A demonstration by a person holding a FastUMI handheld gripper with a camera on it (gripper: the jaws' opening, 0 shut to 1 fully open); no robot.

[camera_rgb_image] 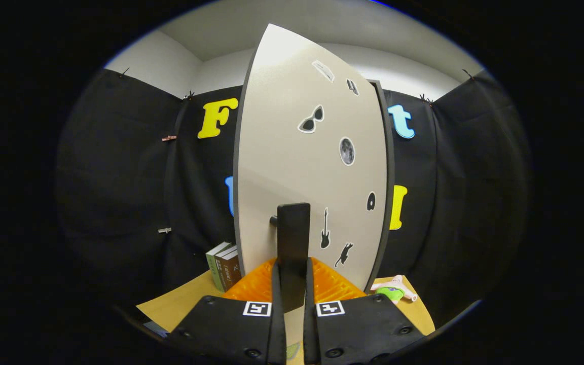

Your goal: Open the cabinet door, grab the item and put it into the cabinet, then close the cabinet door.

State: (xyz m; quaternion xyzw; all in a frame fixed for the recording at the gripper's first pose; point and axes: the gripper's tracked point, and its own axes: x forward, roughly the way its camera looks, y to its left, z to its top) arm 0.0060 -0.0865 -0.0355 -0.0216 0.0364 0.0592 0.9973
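The cabinet door (pixel 302 167) is a pale beige panel with several dark stickers and a dark edge, standing straight ahead of me. Its black bar handle (pixel 293 238) stands upright from the door's lower part. My gripper (pixel 292 276) is shut on that handle, one finger pressing on each side of it. A small pink and green toy (pixel 394 289) lies on the wooden table (pixel 180 304) to the right of the door, beyond my right finger. The cabinet's inside is hidden behind the door.
Three upright books (pixel 225 271) stand on the table left of the door, just beyond my left finger. Black cloth walls close the booth on all sides. The table's front edge runs close below my fingers.
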